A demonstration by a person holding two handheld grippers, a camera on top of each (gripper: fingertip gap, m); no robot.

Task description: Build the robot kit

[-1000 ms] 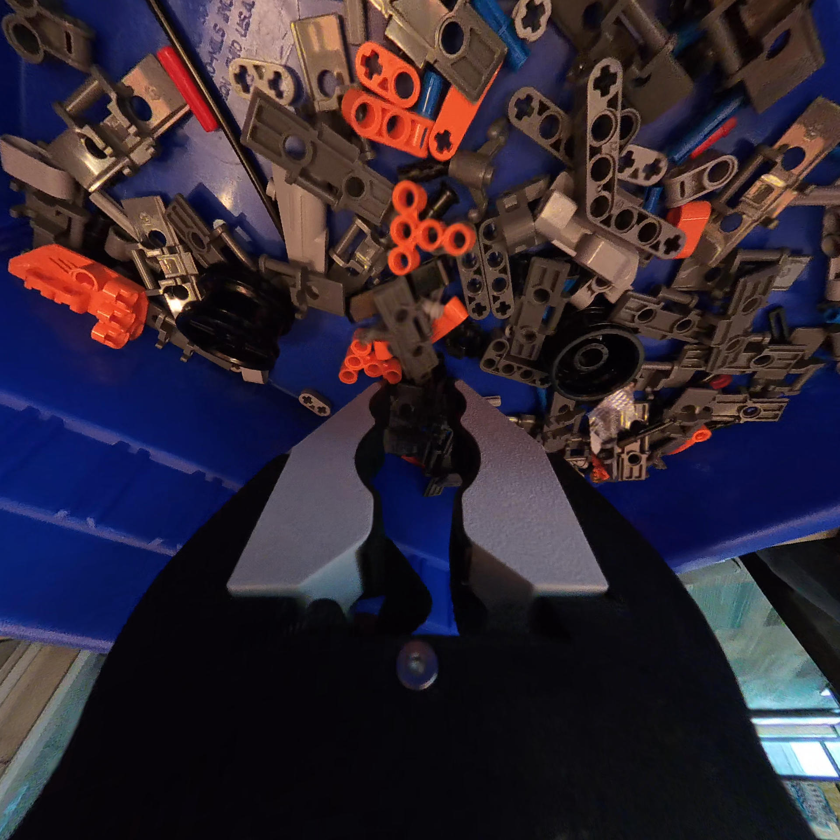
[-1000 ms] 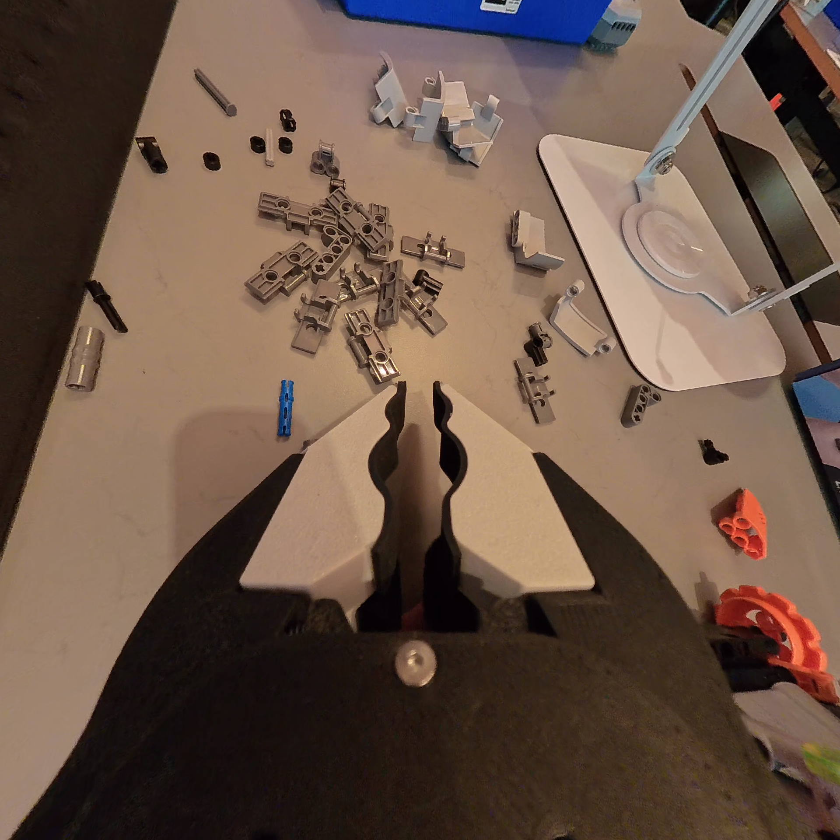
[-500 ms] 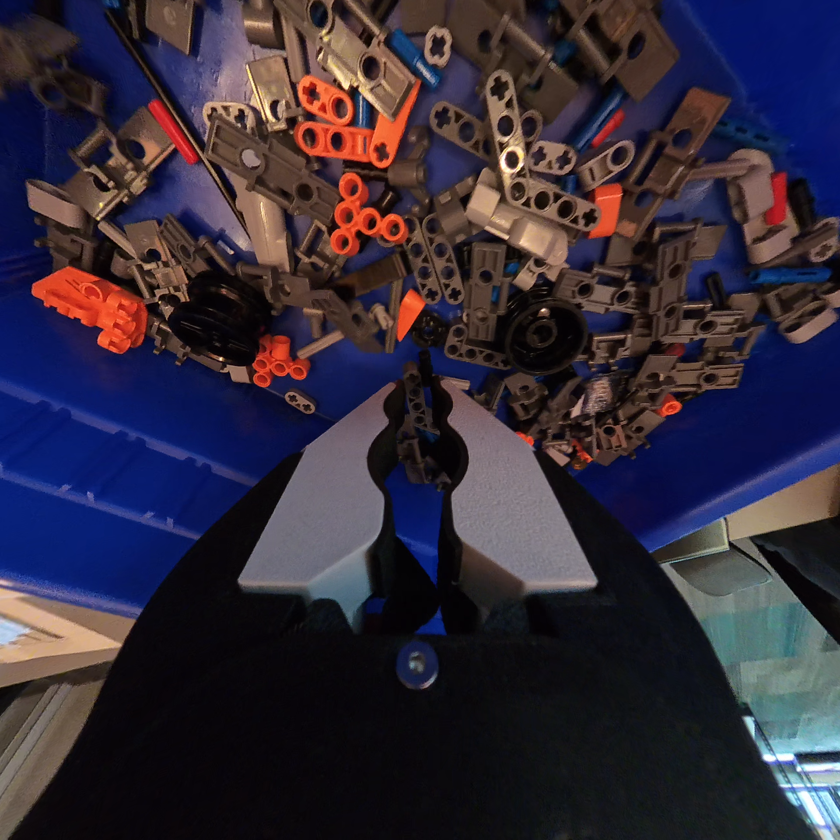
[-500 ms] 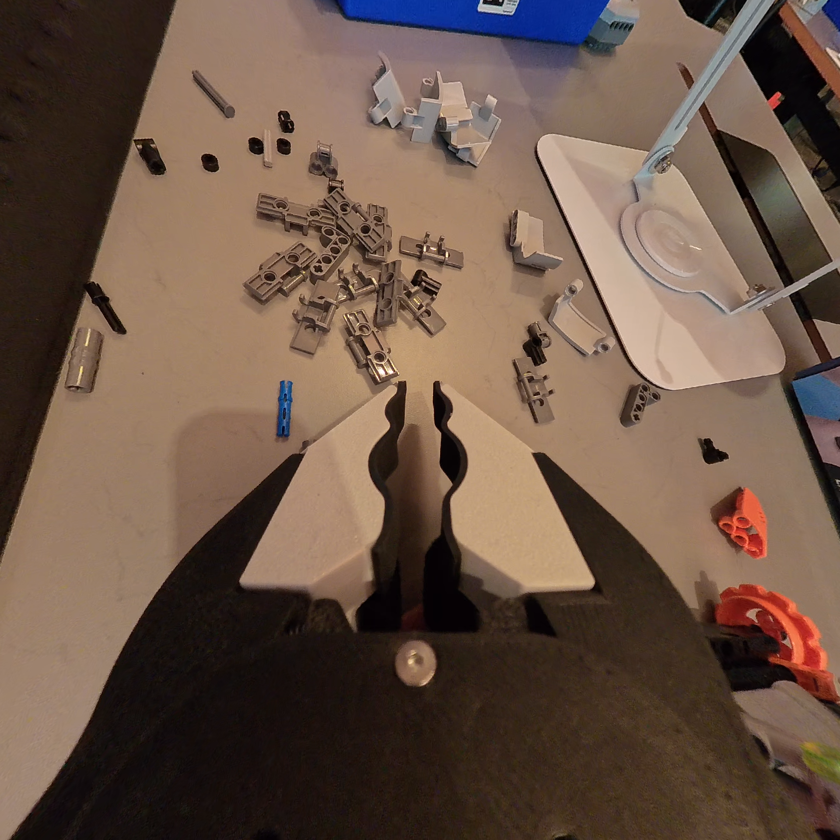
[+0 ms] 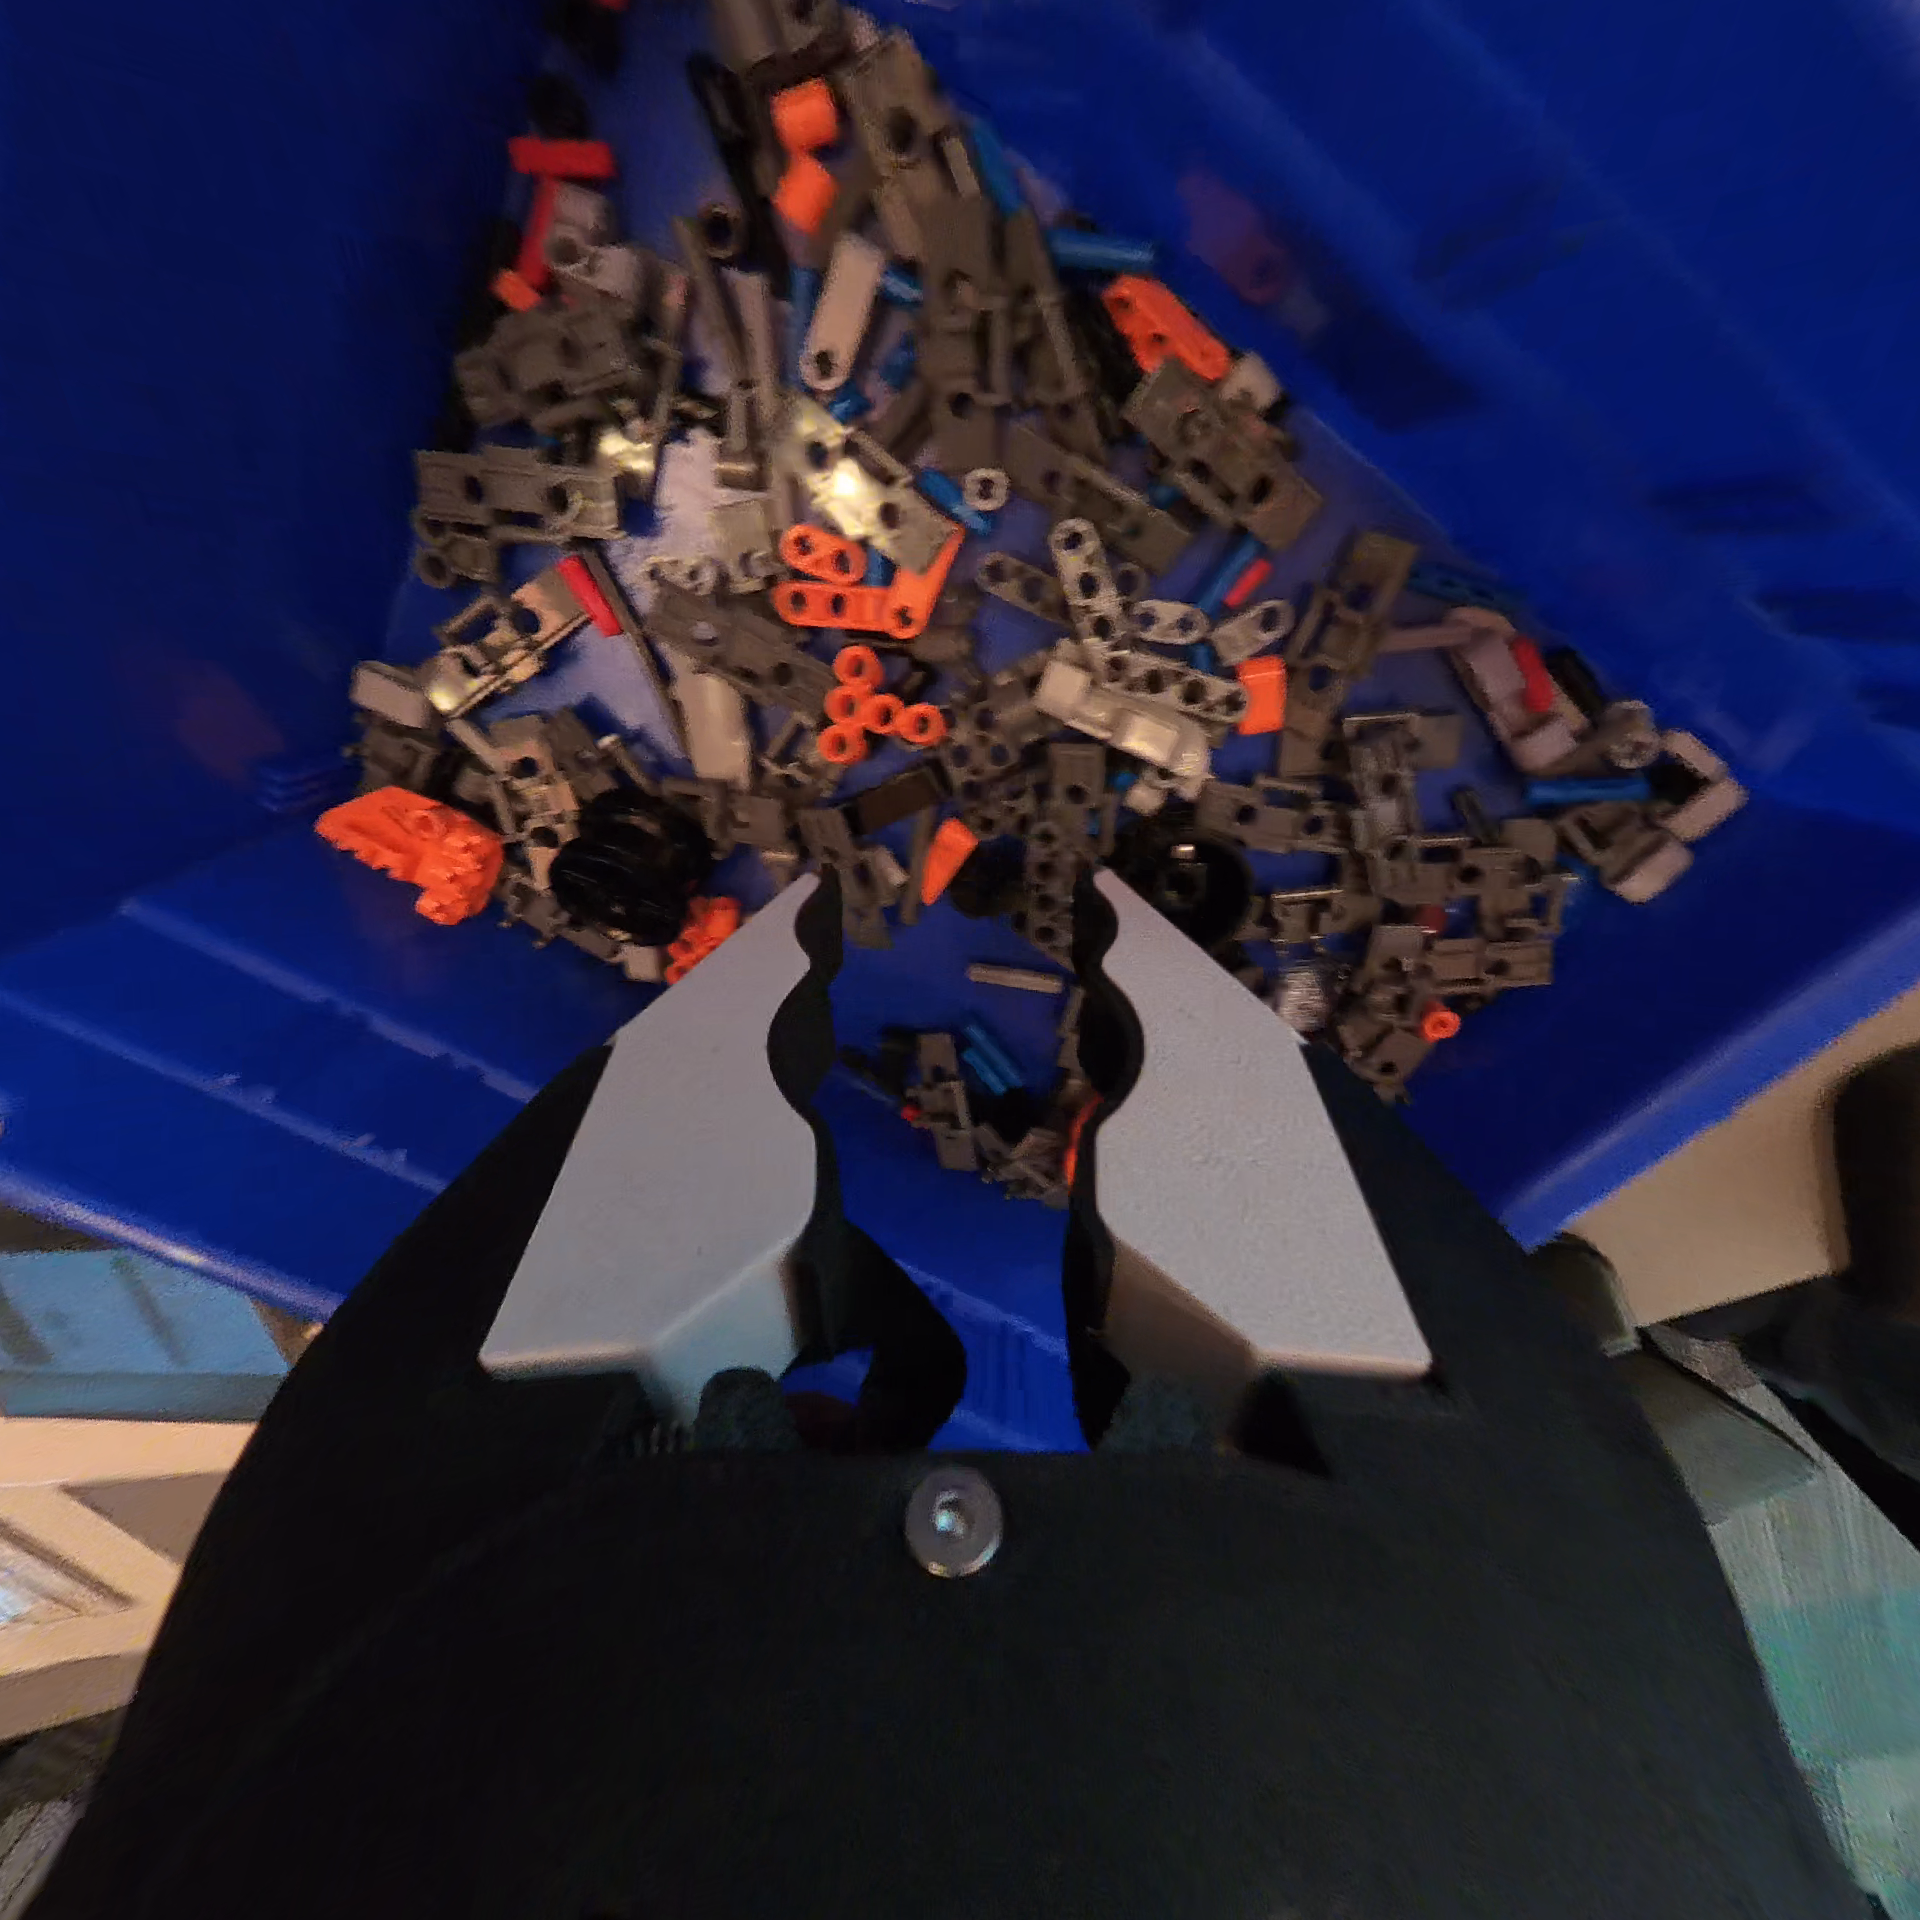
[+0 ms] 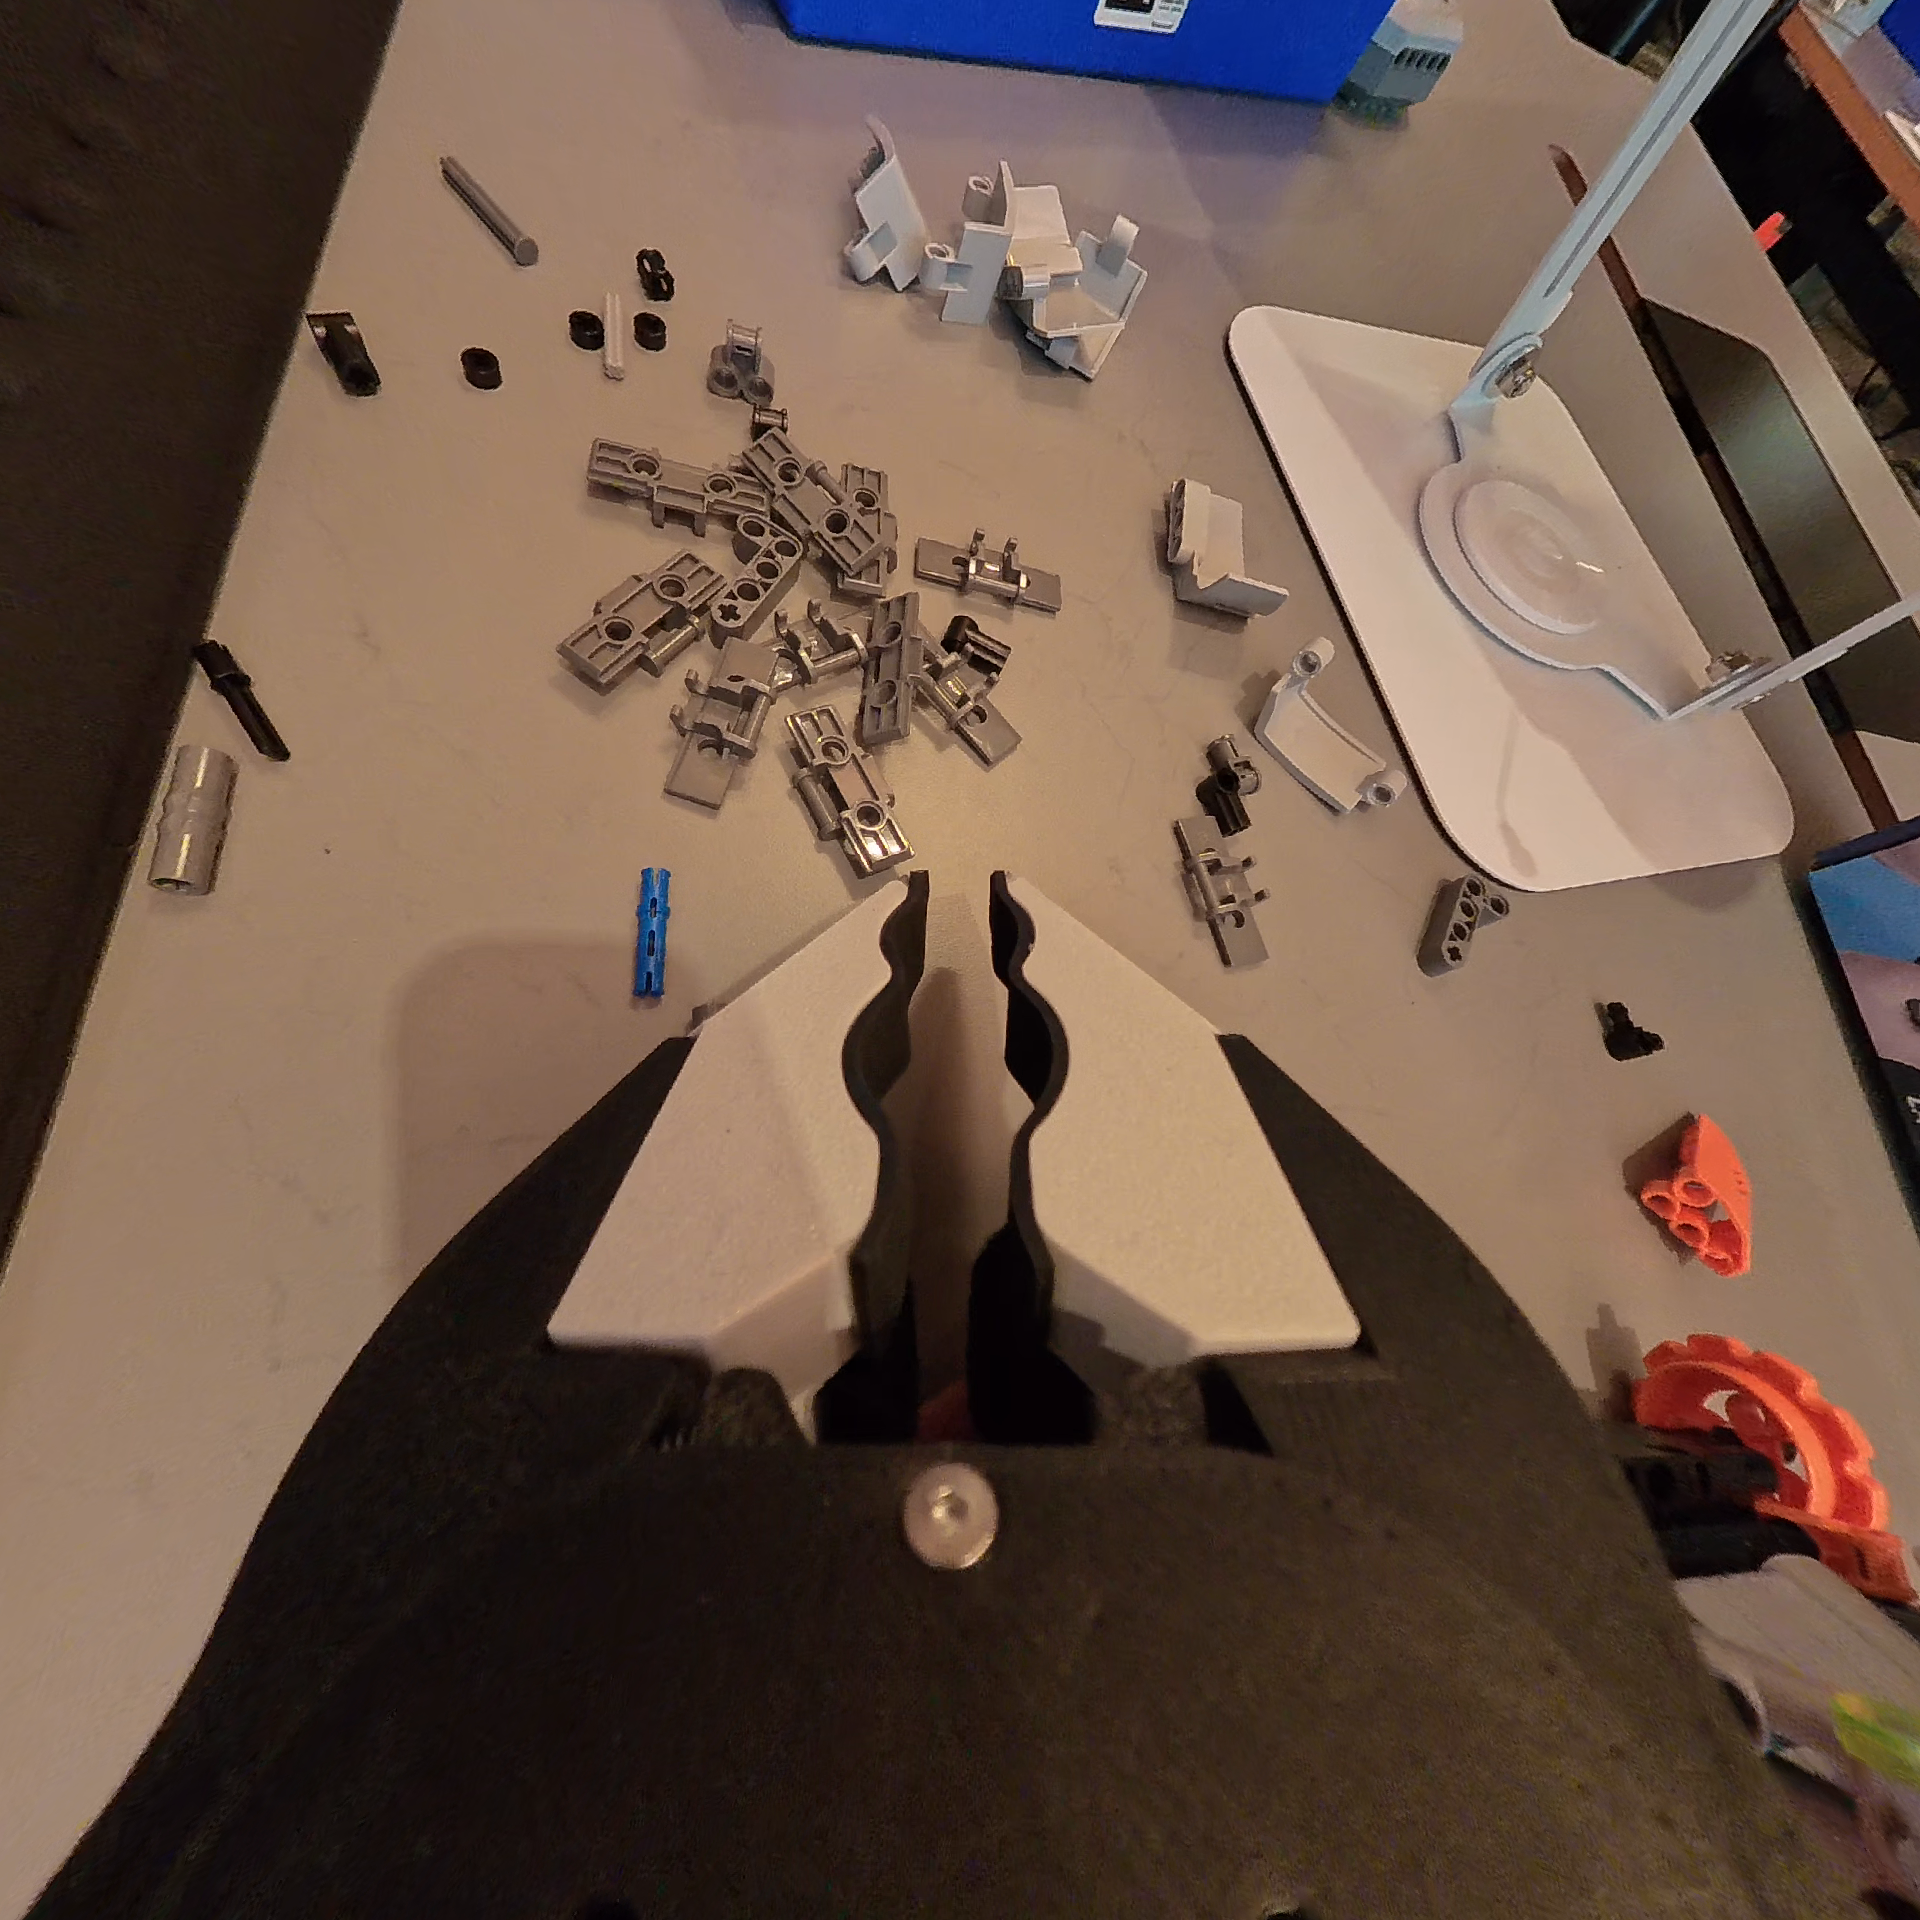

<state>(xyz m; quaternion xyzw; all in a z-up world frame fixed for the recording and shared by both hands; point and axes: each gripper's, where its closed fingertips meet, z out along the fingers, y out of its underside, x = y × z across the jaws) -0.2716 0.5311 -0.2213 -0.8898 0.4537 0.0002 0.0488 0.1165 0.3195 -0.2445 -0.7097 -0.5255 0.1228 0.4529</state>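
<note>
My left gripper (image 5: 956,883) is open and empty, held above a blue bin (image 5: 312,1039). The bin holds a pile of dark grey, orange, blue and black building-toy parts (image 5: 1039,623). A small cluster of grey and blue parts (image 5: 951,1091) lies on the bin floor, seen between the fingers. My right gripper (image 6: 958,883) hovers over a grey table with its jaws nearly together and nothing between them. Just past its tips lies a heap of grey connector plates (image 6: 790,603). A blue pin (image 6: 651,932) lies to its left.
On the table are light grey panels (image 6: 1008,260), a white stand base (image 6: 1403,520) at right, a silver tube (image 6: 194,818) near the dark left edge, an orange wedge (image 6: 1694,1205) and an orange gear (image 6: 1766,1444). A blue bin (image 6: 1039,31) stands at the far edge. Spacing between my two grippers at the tips: around 45 centimeters. The blue pin (image 6: 651,932) is closer to my right gripper, around 5 centimeters from its tips; the left tips are 45 centimeters off.
My left gripper held a dark grey part, then pulled back up from the pile and opened; nothing is between its fingers now. The right gripper has not moved.
</note>
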